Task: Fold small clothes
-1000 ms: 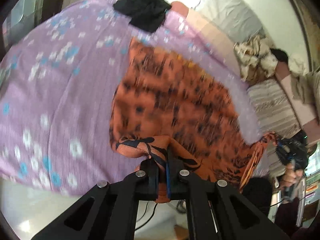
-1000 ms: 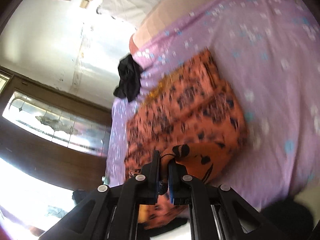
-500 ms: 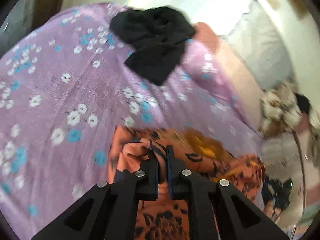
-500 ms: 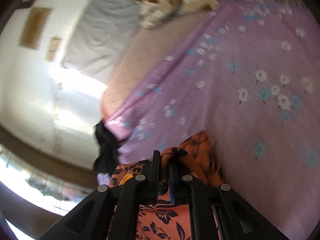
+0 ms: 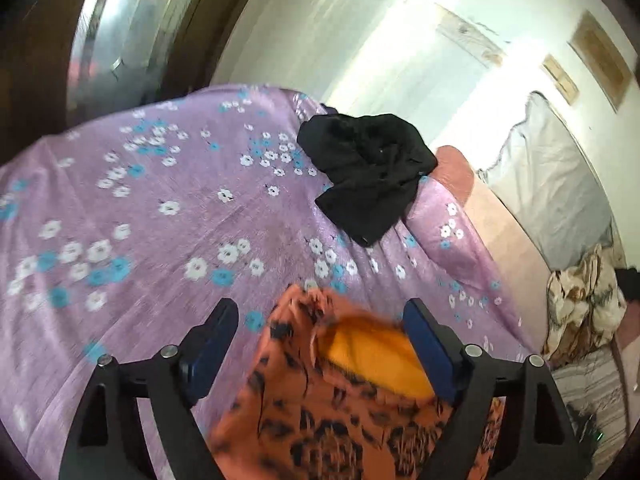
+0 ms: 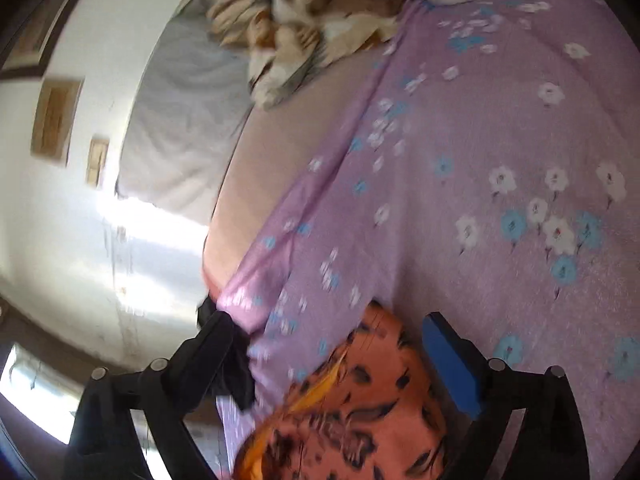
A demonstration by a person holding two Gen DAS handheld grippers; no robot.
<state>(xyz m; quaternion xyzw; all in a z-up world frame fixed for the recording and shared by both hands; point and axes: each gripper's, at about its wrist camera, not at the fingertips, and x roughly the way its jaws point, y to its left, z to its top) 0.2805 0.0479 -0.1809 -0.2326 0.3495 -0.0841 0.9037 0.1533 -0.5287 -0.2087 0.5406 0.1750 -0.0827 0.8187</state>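
Observation:
An orange garment with black print [image 5: 332,408] lies on the purple flowered bedsheet [image 5: 140,220], its yellow inside showing at the fold. My left gripper [image 5: 320,320] stands over the garment's far edge with its jaws opening wide, the cloth lying loose between the blue pads and touching neither. In the right wrist view the same orange garment [image 6: 360,412] lies folded below my right gripper [image 6: 332,328], whose jaws are also opening, and the pads do not press on the cloth.
A crumpled black garment [image 5: 368,172] lies farther up the sheet and shows behind the left finger [image 6: 232,368] in the right wrist view. A grey pillow [image 6: 184,128] and a brown-and-cream bundle [image 6: 304,28] sit by the white wall. A dark wooden door [image 5: 40,40] stands beyond the bed.
Both grippers carried the garment's edge away from me over the rest of the cloth, then let go; both sets of jaws went from shut on the cloth to wide apart.

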